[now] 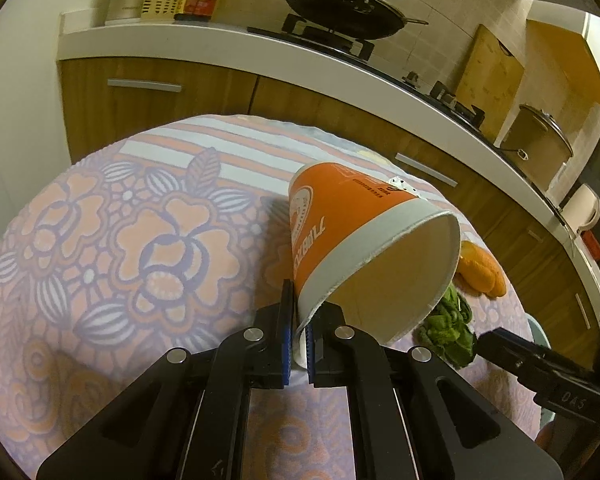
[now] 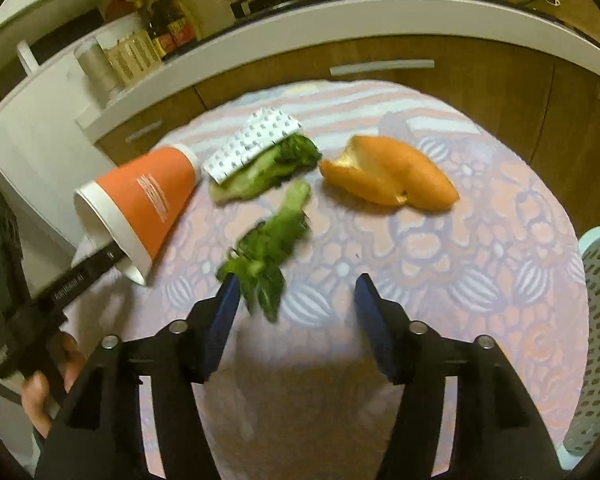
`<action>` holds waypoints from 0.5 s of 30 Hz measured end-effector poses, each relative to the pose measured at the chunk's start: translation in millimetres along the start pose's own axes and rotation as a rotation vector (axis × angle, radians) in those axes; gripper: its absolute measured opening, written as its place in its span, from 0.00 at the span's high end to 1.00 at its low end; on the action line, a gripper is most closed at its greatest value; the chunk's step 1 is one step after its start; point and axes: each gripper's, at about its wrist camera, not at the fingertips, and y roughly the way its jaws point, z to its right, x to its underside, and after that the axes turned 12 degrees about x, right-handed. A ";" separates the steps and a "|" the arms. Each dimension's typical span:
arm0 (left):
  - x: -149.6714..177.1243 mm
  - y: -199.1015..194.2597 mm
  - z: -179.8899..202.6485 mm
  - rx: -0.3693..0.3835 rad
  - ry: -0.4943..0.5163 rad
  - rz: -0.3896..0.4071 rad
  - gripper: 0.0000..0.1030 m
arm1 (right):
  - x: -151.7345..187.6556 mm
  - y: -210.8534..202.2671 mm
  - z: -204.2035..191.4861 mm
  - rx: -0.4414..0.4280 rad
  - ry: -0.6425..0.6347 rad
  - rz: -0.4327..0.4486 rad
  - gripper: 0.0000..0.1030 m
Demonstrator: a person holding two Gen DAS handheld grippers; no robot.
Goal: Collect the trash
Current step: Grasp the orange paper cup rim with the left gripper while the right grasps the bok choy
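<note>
- Left gripper (image 1: 298,336) is pinching the rim of the orange paper cup (image 1: 352,236); cup's tipped, mouth toward 4 o'clock, looks empty inside.
- Right gripper (image 2: 296,292) is spread wide over the flowery tablecloth (image 2: 440,248), nothing pinched; a green leaf scrap (image 2: 268,256) touches its left finger.
- Orange peel (image 2: 392,176) sits at 1 o'clock.
- Perforated basket (image 2: 596,320) at 3 o'clock, contents not visible.

Each black hand-held gripper (image 1: 299,340) (image 2: 296,300) has blue finger pads (image 2: 226,300), silver pivot screws (image 1: 253,335) and white lettering.
</note>
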 end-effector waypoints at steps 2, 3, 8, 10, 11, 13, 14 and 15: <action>-0.3 -0.2 -1.2 0.003 -0.005 0.000 0.97 | -2.6 4.4 -9.0 0.009 -0.008 0.002 0.45; 0.0 -0.4 -1.9 0.005 -0.009 0.000 0.97 | -4.7 8.0 -13.0 0.019 -0.003 0.001 0.44; -0.3 0.2 -3.1 0.009 -0.013 -0.002 0.97 | -13.8 30.2 -26.7 0.080 0.038 0.001 0.44; 0.3 0.1 -2.5 0.010 -0.007 -0.004 0.97 | -13.6 32.5 -35.1 0.140 0.004 0.020 0.44; 0.3 0.5 -2.4 0.011 -0.005 -0.007 0.97 | -12.3 32.9 -38.6 0.167 -0.011 0.029 0.44; 0.3 0.3 -3.0 0.007 -0.006 -0.009 0.96 | -10.0 33.1 -42.7 0.208 -0.033 0.046 0.49; 0.3 -0.1 -4.0 0.010 -0.011 -0.007 0.96 | -9.2 33.2 -42.7 0.222 -0.037 0.052 0.53; 0.3 -0.2 -5.0 0.013 -0.016 -0.007 0.96 | -8.4 32.7 -42.3 0.232 -0.042 0.060 0.60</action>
